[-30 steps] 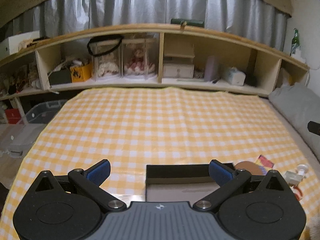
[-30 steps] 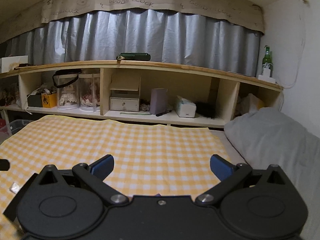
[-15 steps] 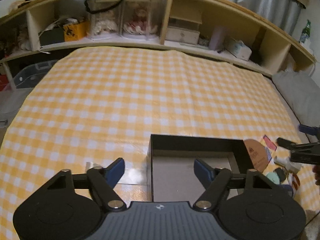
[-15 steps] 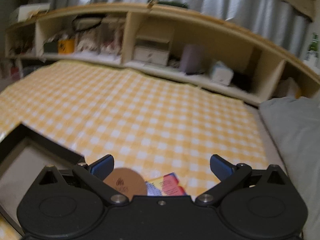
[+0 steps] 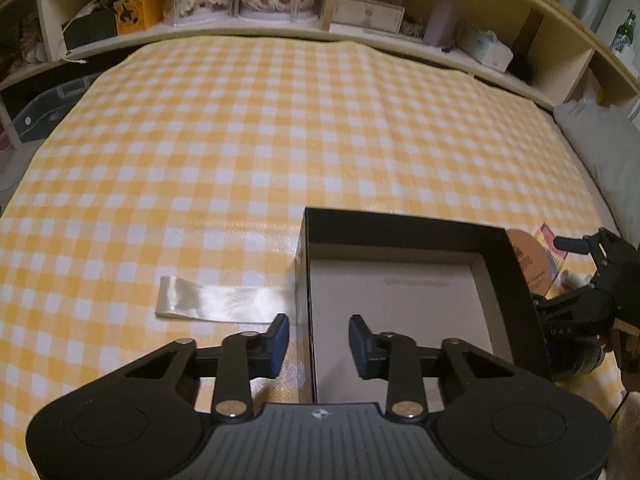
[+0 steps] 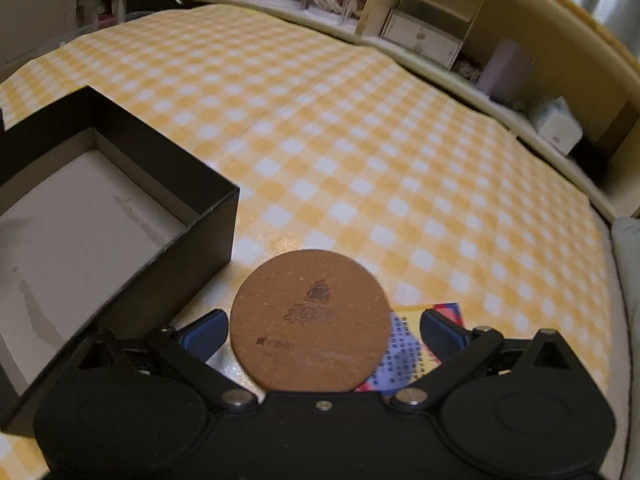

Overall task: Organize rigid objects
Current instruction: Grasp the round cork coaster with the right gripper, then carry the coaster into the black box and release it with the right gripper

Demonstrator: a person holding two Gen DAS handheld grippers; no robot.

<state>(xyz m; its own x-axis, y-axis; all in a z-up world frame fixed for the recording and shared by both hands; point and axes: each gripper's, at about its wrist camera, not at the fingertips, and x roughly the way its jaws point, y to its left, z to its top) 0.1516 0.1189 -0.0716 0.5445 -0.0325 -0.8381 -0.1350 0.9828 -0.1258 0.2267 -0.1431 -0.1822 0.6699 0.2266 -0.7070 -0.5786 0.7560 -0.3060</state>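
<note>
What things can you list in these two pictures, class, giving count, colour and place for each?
box: one, black outside, pale inside, open and empty, on the cloth.
round disc: one, brown, on the cloth beside the box.
card: one, multicoloured, partly under the disc.
clear strip: one, shiny, flat on the cloth left of the box.
cloth: one, yellow and white checks.
shelf: one, pale wood, holding clutter, behind the cloth.
left tool: black, blue pads, just been closing, astride the box's left wall.
right tool: black, blue pads, open around the disc.
</note>
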